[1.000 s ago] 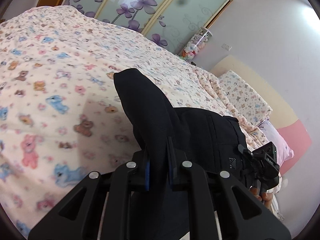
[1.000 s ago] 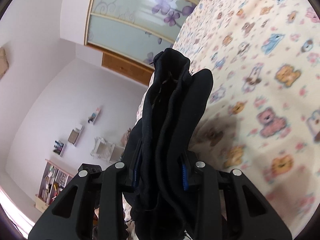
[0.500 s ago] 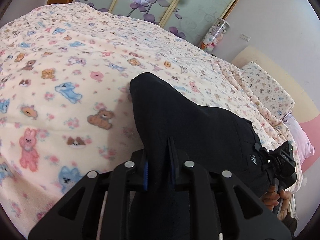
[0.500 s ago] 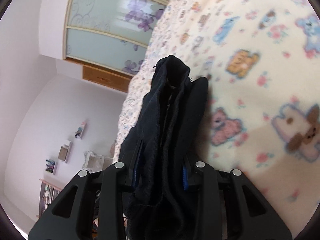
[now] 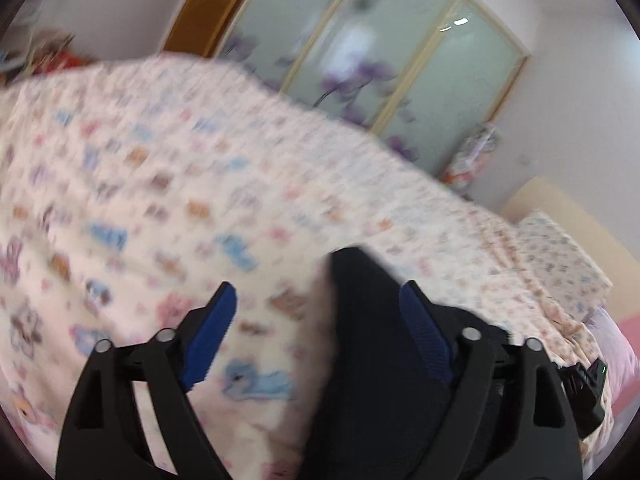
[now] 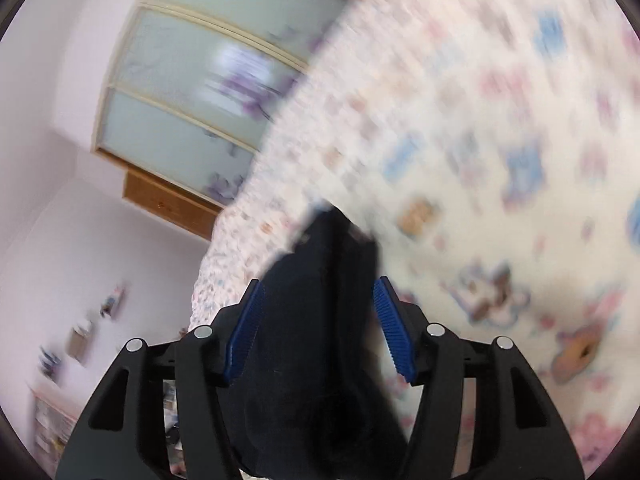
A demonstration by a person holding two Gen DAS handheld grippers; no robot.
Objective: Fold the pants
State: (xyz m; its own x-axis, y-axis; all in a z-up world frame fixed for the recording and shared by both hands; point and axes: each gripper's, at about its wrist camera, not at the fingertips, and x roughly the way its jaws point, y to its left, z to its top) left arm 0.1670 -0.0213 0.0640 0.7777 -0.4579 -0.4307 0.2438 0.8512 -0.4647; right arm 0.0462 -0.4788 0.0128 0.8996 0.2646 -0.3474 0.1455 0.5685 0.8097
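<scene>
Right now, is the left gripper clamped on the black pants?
No. In the left wrist view the left gripper stands wide open, with the black pants lying loose against its right pad only.

1. The pants [image 5: 372,360] are matt black cloth.
2. The bedspread [image 5: 200,200] is soft, fleecy printed cloth.
3. The left gripper [image 5: 316,320] is matt black plastic with ribbed blue pads [image 5: 208,336].
4. The wardrobe doors [image 5: 400,60] are frosted glass.

Left claw [image 5: 316,300] and right claw [image 6: 318,294] agape
</scene>
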